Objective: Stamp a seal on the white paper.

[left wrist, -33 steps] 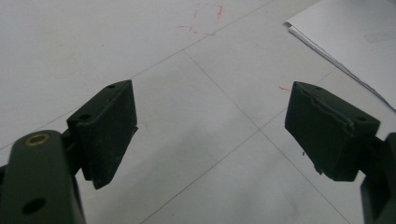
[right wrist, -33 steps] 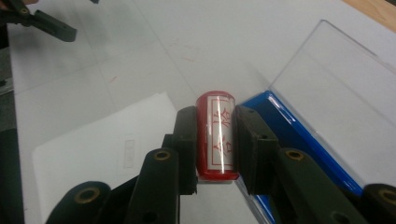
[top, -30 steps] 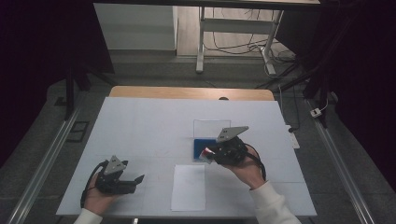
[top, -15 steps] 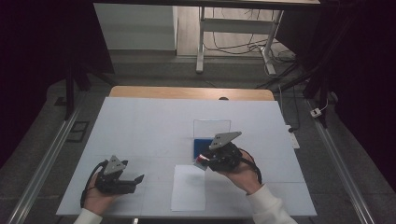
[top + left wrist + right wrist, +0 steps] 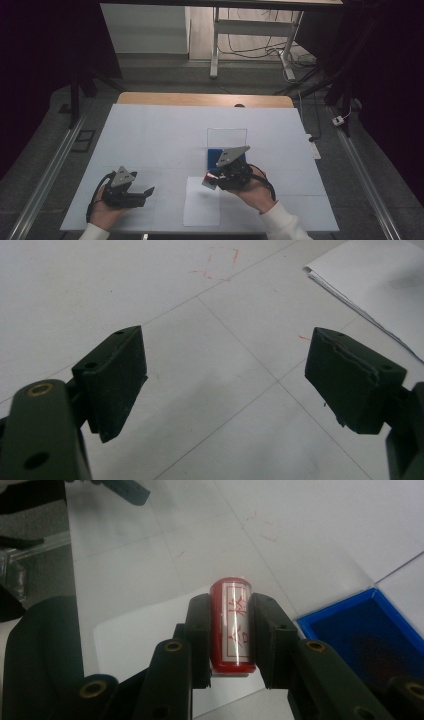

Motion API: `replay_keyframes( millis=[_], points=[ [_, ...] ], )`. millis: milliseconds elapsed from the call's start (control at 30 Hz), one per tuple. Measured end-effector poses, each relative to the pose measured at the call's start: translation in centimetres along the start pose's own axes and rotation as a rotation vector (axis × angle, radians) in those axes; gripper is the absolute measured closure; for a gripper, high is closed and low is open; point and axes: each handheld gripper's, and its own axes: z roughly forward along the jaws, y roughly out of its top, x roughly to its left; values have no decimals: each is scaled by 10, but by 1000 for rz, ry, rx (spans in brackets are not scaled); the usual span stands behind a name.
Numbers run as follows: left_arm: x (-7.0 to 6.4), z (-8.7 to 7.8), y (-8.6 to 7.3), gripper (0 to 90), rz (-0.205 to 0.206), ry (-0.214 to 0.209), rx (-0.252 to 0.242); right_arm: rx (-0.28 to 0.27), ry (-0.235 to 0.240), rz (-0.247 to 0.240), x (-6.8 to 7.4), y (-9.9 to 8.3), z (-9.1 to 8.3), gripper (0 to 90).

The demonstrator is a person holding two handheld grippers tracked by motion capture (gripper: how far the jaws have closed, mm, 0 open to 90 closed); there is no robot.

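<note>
The surface (image 5: 150, 130) carries a white cover marked with thin grid lines and a few faint red pen marks. A white sheet of paper (image 5: 201, 200) lies near its front edge, between my two hands. Just behind the sheet, to its right, sits a blue ink pad (image 5: 214, 152) with its clear lid (image 5: 227, 136) standing open at the back. Nothing stands between the stamp and the paper or the pad.

My right hand-held gripper (image 5: 231, 630) is clamped on a red cylindrical stamp (image 5: 231, 625), one jaw on each side of the barrel. The stamp's long axis runs along the jaws and points away from my hand. A white label with red characters runs the length of the barrel. In the high view the stamp (image 5: 210, 180) juts leftward from the right hand-held gripper (image 5: 214, 179), above the right upper corner of the paper, just in front of the ink pad.

My left hand-held gripper (image 5: 225, 375) rests low over bare surface at the front left, jaws wide apart, nothing between them; the paper's edge (image 5: 370, 285) lies off to its right.

Compared with one second ago, my right hand-held gripper has drawn back from over the ink pad toward the paper. My left has not shifted.
</note>
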Motion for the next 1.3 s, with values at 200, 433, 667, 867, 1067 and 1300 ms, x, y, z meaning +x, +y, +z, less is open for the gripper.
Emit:
replay_keyframes(
  millis=[200,433,667,867,1067,1300],
  points=[
    [0,0,0,171,1,-2,1,36,20,-15,6,0,10,700],
    [0,0,0,171,2,-3,2,57,18,-38,11,0,20,700],
    [0,0,-1,170,3,-5,4,88,26,-53,14,-2,29,700],
    [0,1,-1,170,6,-4,7,109,25,-66,15,-3,37,700],
    [1,1,-1,171,5,-4,8,132,19,-78,17,-2,41,700],
    [1,1,-1,171,6,-3,9,138,17,-90,18,-3,45,700]
  ],
)
